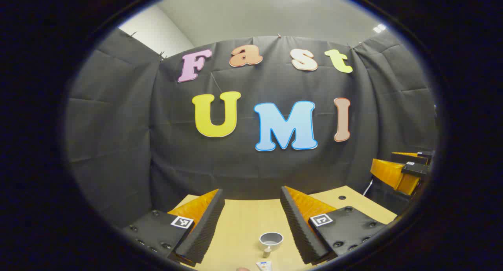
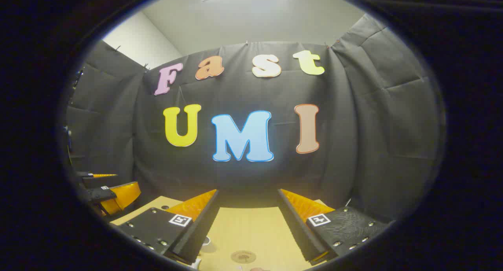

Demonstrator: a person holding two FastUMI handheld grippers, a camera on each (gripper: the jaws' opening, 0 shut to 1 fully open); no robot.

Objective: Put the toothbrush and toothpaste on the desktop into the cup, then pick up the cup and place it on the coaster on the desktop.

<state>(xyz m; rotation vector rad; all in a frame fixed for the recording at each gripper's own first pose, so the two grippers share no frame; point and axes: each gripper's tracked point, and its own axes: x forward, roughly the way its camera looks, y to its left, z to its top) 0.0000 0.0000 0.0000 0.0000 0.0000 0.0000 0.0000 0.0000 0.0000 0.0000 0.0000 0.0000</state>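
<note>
Left gripper view: the left gripper (image 1: 251, 220) sits at 6 o'clock with its jaws wide apart and nothing between them. Its ridged black pads and orange fingers frame a stretch of the light wooden surface (image 1: 243, 223). On that surface, low between the jaws, stands the grey cup (image 1: 271, 239), upright with its open mouth showing. Just below the cup, toward 6 o'clock, lies a small white object with a cap, apparently the toothpaste (image 1: 265, 259), cut off by the edge of view; whether it touches the cup cannot be told. The toothbrush cannot be made out with certainty. At 3 o'clock the right gripper (image 1: 408, 168) shows farther off, orange with black plates; its jaw state cannot be told from here.

Right gripper view: the right gripper (image 2: 247, 220) occupies 6 o'clock, jaws wide apart and holding nothing. Between them on the same surface, near the bottom edge, lies a round brown coaster (image 2: 243, 257), flat and bare. At 9 o'clock the left gripper appears farther off, partly cut off by the edge of view.
</note>
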